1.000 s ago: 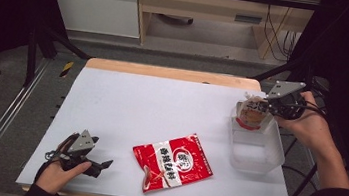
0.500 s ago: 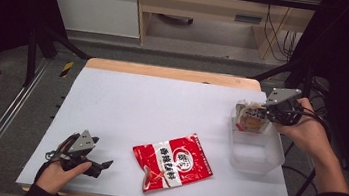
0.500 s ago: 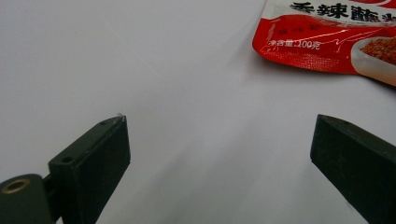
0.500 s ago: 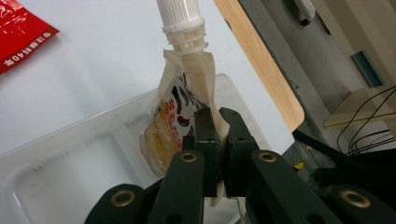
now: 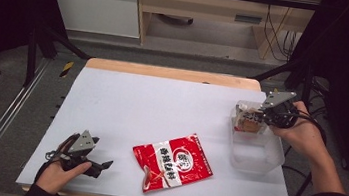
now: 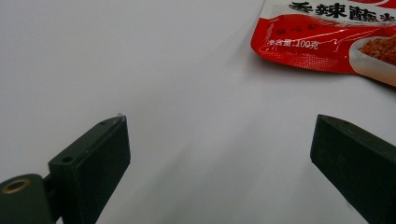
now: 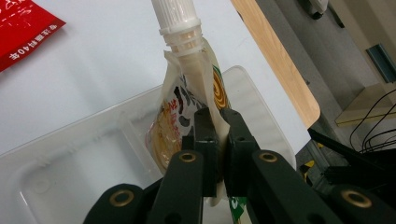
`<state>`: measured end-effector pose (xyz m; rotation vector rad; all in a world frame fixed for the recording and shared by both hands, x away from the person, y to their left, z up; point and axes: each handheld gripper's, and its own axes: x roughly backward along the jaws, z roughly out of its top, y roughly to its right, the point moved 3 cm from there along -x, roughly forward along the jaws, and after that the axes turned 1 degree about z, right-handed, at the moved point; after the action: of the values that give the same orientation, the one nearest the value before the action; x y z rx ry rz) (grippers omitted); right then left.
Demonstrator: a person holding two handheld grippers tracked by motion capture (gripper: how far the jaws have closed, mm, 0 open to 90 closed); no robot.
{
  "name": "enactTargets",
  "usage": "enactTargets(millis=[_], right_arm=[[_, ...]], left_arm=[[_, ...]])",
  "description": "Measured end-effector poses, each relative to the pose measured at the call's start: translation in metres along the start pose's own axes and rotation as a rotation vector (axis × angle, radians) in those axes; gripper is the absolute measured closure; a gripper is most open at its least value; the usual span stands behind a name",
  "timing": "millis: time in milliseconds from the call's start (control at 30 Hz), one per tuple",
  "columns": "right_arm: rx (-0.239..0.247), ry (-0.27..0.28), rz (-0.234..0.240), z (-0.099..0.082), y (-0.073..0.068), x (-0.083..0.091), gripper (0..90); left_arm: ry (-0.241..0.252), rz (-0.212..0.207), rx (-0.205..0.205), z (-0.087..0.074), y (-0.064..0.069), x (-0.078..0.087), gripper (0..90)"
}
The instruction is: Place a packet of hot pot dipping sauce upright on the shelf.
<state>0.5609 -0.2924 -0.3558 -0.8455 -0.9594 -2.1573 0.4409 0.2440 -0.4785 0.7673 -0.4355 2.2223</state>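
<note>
Right claw [image 5: 256,117] lifted one spout pouch [image 5: 246,121] above one clear tub [image 5: 256,153].

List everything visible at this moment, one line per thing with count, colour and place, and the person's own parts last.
Spouted pouch: one, cream with a white screw cap, clamped in the right tool above the clear tray.
Clear tray: one, transparent plastic, right side of the table.
Red packet: one, red with white print, lying flat near the front middle of the table.
Table: one, white top with a wooden far edge.
Left tool: one, black, jaws wide apart with nothing between them, front left of the table.
Right tool: one, black, jaws closed on the pouch.
Left hand: one, front left.
Right hand: one, dark sleeve, right edge.
</note>
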Motion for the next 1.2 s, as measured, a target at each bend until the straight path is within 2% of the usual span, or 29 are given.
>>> enactTargets(millis=[700, 833, 867, 900, 967, 1000, 1033, 1067, 1133, 1200], right_arm=[[-0.015, -0.013, 0.032, -0.006, -0.006, -0.006, 84.5], [-0.040, 0.000, 0.044, -0.007, -0.008, -0.002, 71.6], [-0.040, 0.000, 0.044, -0.007, -0.008, -0.002, 71.6], [-0.067, 0.014, 0.026, -0.006, -0.008, 0.003, 59.5], [-0.094, 0.038, 0.025, -0.005, -0.009, 0.009, 49.0], [-0.094, 0.038, 0.025, -0.005, -0.009, 0.009, 49.0], [-0.099, 0.060, 0.008, -0.003, -0.011, 0.017, 40.4], [-0.099, 0.068, 0.007, -0.002, -0.013, 0.021, 37.4], [-0.100, 0.076, -0.002, 0.000, -0.015, 0.025, 34.5], [-0.115, 0.103, -0.036, 0.006, -0.020, 0.038, 27.9]], left_arm=[[-0.002, 0.002, -0.001, 0.000, -0.001, 0.000, 4.8], [-0.001, 0.003, 0.001, 0.000, -0.001, 0.001, 4.8], [-0.001, 0.003, 0.001, 0.000, -0.001, 0.001, 4.9], [-0.001, 0.002, 0.001, 0.000, -0.001, 0.001, 4.9], [-0.001, 0.003, 0.000, 0.000, -0.001, 0.001, 4.9], [-0.001, 0.003, 0.000, 0.000, -0.001, 0.001, 4.9], [0.000, 0.002, -0.001, 0.000, 0.000, 0.001, 4.9], [0.000, 0.002, -0.001, 0.000, 0.000, 0.001, 4.9], [-0.001, 0.003, -0.002, 0.000, 0.000, 0.000, 4.8], [0.003, 0.007, -0.002, 0.000, -0.001, 0.001, 4.8]])
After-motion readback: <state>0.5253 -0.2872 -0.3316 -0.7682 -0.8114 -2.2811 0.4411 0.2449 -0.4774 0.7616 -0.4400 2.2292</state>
